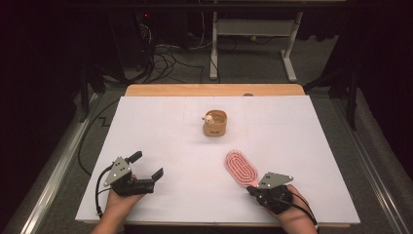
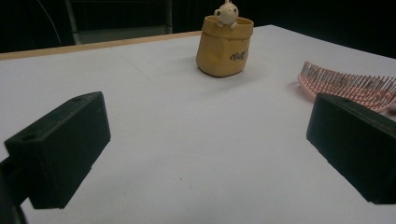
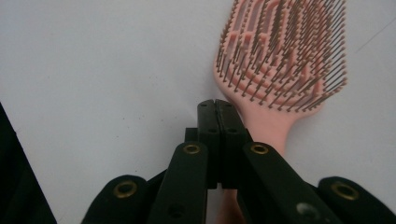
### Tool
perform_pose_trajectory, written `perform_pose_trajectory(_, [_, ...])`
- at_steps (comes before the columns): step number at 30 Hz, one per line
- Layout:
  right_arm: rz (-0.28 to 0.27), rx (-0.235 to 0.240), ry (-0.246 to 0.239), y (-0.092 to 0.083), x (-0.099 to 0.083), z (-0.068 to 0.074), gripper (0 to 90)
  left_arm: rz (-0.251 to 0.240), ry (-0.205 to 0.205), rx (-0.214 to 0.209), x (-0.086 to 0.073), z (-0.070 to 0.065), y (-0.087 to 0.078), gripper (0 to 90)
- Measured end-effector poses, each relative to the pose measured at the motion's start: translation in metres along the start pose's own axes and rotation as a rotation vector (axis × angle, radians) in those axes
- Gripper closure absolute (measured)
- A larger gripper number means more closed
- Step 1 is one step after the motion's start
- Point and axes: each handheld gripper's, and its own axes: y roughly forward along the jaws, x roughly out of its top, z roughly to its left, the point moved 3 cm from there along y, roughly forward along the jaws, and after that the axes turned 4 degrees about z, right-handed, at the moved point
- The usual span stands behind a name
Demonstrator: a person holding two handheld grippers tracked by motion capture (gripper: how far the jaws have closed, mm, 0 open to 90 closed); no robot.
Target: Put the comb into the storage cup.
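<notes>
High view first: a white counter (image 1: 170,146) runs out ahead of the person, with a strip of bare wood at its far edge. Toward the far middle sits a small tan pouch-shaped holder (image 1: 215,124), upright, and a little pale round-headed figure (image 1: 208,118) peeks over its rim on the left side. Nearer the person, right of centre, a pink hairbrush (image 1: 240,167) lies flat with its bristles up, head pointing away and to the left, handle toward the person's right hand (image 1: 292,214).

From where I stand, the left hand-held gripper (image 1: 146,165) rests low on the counter at the near left, its two black jaws spread wide with nothing between them. The left gripper view agrees: the jaws stand far apart at either side, bare counter between, the holder (image 2: 225,46) well ahead and the brush's bristled head (image 2: 350,84) off to the right.

The right hand-held gripper (image 1: 254,186) sits at the brush's handle end. In the right gripper view its jaws (image 3: 217,109) are pressed together, tips meeting just beside the brush's neck (image 3: 268,123); the pink handle runs underneath them, and I cannot tell whether any of it is actually pinched.
</notes>
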Motion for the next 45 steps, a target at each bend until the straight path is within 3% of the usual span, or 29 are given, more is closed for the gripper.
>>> perform_pose_trajectory(9, [0.007, -0.019, 0.0, -0.002, -0.002, -0.007, 90.0, -0.016, 0.011, -0.003, 0.001, 0.0, 0.0, 2.5])
perform_pose_trajectory(13, [0.007, -0.037, 0.003, -0.003, -0.004, -0.01, 90.0, 0.0, -0.01, -0.011, 0.0, 0.001, 0.0, 3.6])
perform_pose_trajectory(17, [0.006, -0.048, 0.019, -0.006, -0.007, -0.016, 90.0, -0.009, 0.009, 0.0, 0.001, 0.0, -0.001, 3.6])
perform_pose_trajectory(28, [0.001, -0.052, 0.028, -0.007, -0.01, -0.021, 90.0, 0.008, 0.001, 0.0, 0.001, 0.002, -0.001, 4.1])
perform_pose_trajectory(31, [-0.048, -0.006, 0.037, -0.012, -0.01, -0.021, 90.0, 0.006, 0.0, -0.001, 0.001, 0.002, -0.001, 4.5])
perform_pose_trajectory(34, [-0.143, 0.016, 0.071, -0.022, -0.009, -0.026, 90.0, 0.009, -0.001, -0.002, 0.0, 0.002, 0.0, 4.6])
perform_pose_trajectory(36, [-0.199, 0.001, 0.095, -0.029, -0.009, -0.03, 87.0, 0.012, -0.004, -0.003, 0.0, 0.002, 0.0, 4.6])
perform_pose_trajectory(37, [-0.199, 0.001, 0.095, -0.029, -0.009, -0.03, 87.0, 0.012, -0.004, -0.003, 0.0, 0.002, 0.0, 4.6])
perform_pose_trajectory(38, [-0.245, -0.035, 0.12, -0.035, -0.011, -0.036, 82.4, 0.014, -0.006, -0.008, 0.0, 0.003, 0.0, 4.6])
perform_pose_trajectory(40, [-0.284, -0.067, 0.149, -0.04, -0.013, -0.042, 80.3, 0.015, -0.011, -0.016, 0.0, 0.003, 0.0, 4.6])
perform_pose_trajectory(45, [-0.324, -0.111, 0.256, -0.045, -0.022, -0.059, 63.2, 0.021, -0.006, -0.012, 0.0, 0.003, 0.0, 4.6])
